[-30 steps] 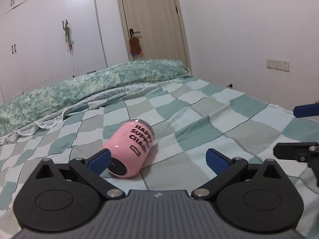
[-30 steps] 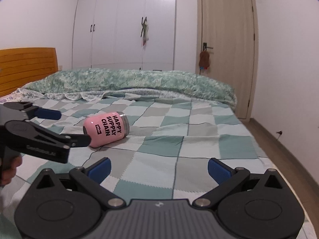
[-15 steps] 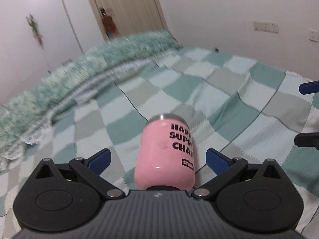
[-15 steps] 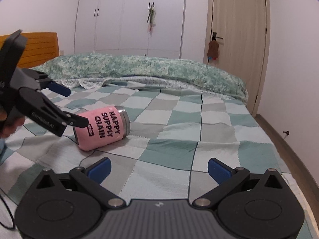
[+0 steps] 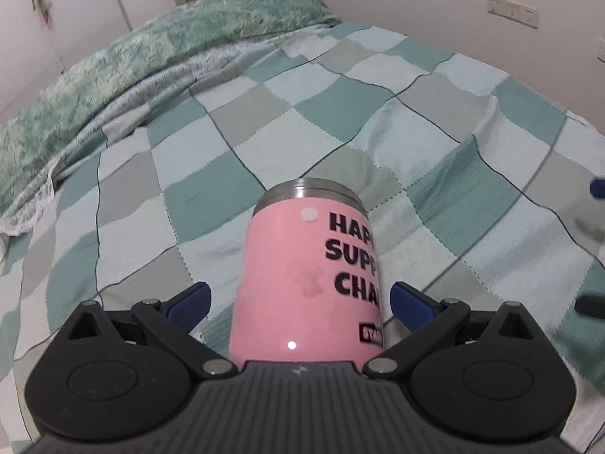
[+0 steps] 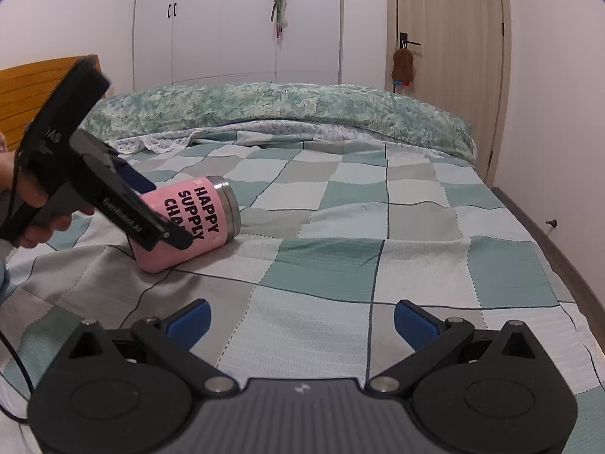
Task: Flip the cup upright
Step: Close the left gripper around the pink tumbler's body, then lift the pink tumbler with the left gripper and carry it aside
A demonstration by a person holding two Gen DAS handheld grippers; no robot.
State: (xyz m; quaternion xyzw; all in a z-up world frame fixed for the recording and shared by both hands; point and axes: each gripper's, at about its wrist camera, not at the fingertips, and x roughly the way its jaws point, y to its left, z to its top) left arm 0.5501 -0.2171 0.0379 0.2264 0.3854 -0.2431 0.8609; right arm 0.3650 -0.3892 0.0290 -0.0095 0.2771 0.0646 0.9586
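so the pink cup [image 5: 308, 283] is lying on its side on the bed [image 6: 378, 265], on the checked green and grey quilt, over toward the left part of the bed as my right camera sees it. its steel rim points away from my left gripper [image 5: 298, 300] and the bottom end points back toward it. black lettering on the side reads happy supply chain in the right view.

my left fingers [image 5: 189, 299] are spread wide, one blue pad on each side of the cup body. the right pad looks just beside the cup wall, the left one has a visible gap, so i'm straddling it, not squeezing it. can't tell if the right pad actually touches.

my right gripper [image 6: 300, 321] is hanging over the near part of the bed, well apart from the cup, fingers spread wide with nothing between them but quilt.

folded green floral duvet [image 6: 283, 109] runs along the far edge of the bed, with a wooden headboard [image 6: 22, 83] at the left, white wardrobe doors [image 6: 234, 19] and a door [image 6: 446, 38] behind.
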